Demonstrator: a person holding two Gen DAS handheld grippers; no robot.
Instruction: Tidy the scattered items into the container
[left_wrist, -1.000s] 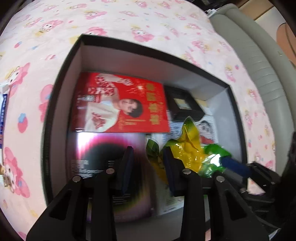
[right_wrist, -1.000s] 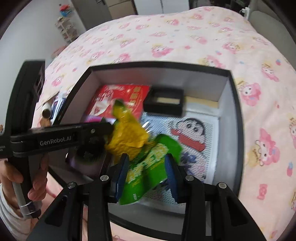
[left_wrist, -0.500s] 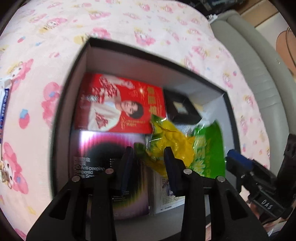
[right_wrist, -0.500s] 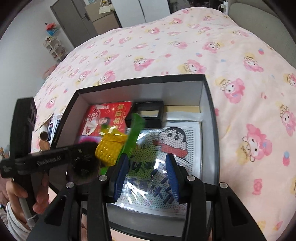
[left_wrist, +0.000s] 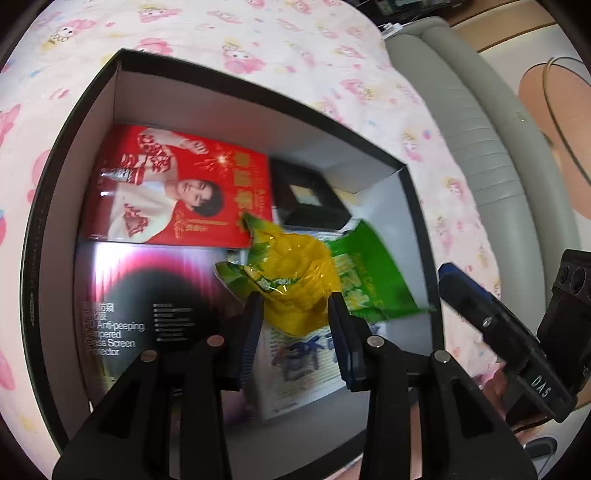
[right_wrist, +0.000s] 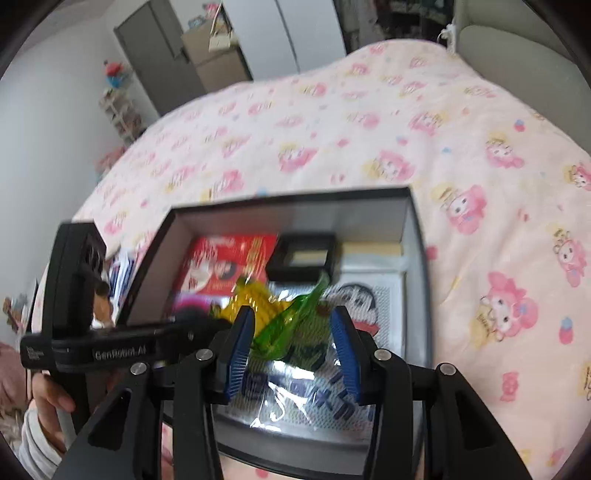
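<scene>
A black box with a white inside (left_wrist: 122, 92) sits on the pink bed (right_wrist: 369, 129). In it lie a red card pack (left_wrist: 177, 192), a purple screen-protector pack (left_wrist: 147, 295), a small black case (left_wrist: 310, 199) and a cartoon sheet (right_wrist: 369, 299). A yellow snack bag (left_wrist: 299, 280) and a green snack bag (left_wrist: 369, 280) lie in the box in the left wrist view. My left gripper (left_wrist: 295, 325) is open just above the yellow bag. My right gripper (right_wrist: 291, 347) is open and empty over the box's near edge, behind the green bag (right_wrist: 295, 325).
A grey padded bed edge (left_wrist: 480, 147) runs along the right. Loose items (right_wrist: 110, 284) lie on the bed left of the box. Cupboards (right_wrist: 184, 55) stand at the far side of the room.
My right gripper let go of the green bag and pulled back and up. The left gripper opened, and both bags now lie in the box.
</scene>
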